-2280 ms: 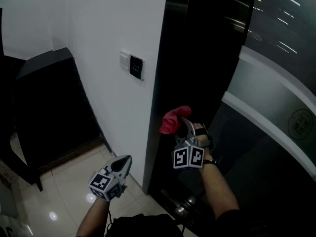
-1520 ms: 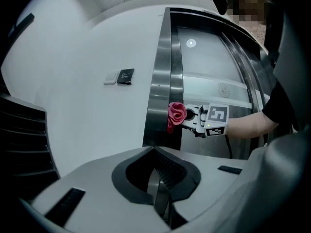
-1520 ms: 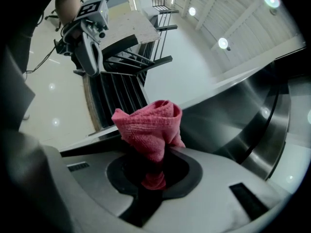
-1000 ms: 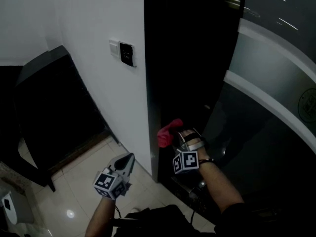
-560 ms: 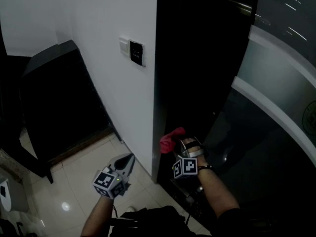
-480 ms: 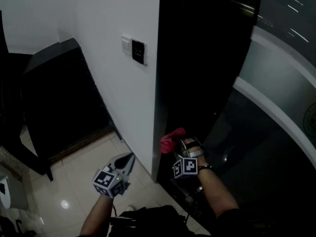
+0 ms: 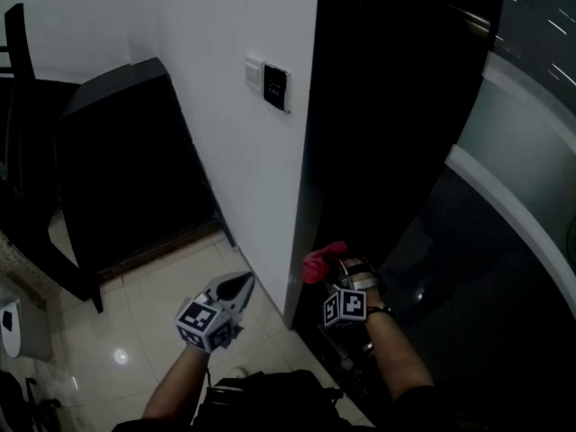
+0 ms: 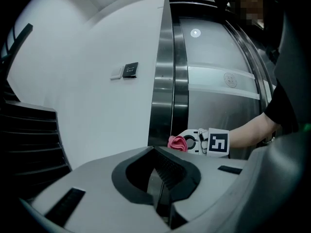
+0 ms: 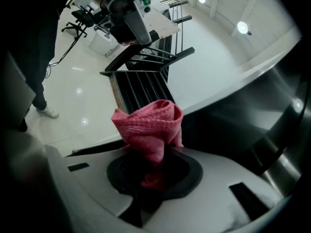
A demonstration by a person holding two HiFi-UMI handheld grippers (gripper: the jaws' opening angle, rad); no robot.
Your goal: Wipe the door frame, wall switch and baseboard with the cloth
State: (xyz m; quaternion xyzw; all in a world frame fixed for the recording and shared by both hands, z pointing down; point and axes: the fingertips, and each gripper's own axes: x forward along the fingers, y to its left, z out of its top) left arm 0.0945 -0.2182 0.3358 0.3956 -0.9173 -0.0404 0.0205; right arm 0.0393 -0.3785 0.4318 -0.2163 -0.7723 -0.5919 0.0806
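Risk: the cloth [image 7: 322, 262] sticks out of the jaws as a loose wad. Pressed hard on the glossy door frame [image 7: 312, 187], I reckon it could drag free, or the hard jaw tips could scrape the finish.
Cloth: pink, coarse-woven, bunched into a knot, lower centre of the head view, just beside the dark frame's foot.
Right gripper [image 7: 335, 271]: jaws clenched on the cloth's tail.
Left gripper [image 7: 238, 287]: jaws pressed together, holding nothing, lower left of the cloth.

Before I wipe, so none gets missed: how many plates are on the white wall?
2: a white rectangular switch plate and, right beside it, a black rectangular panel nearer the dark door frame. None seem hidden.
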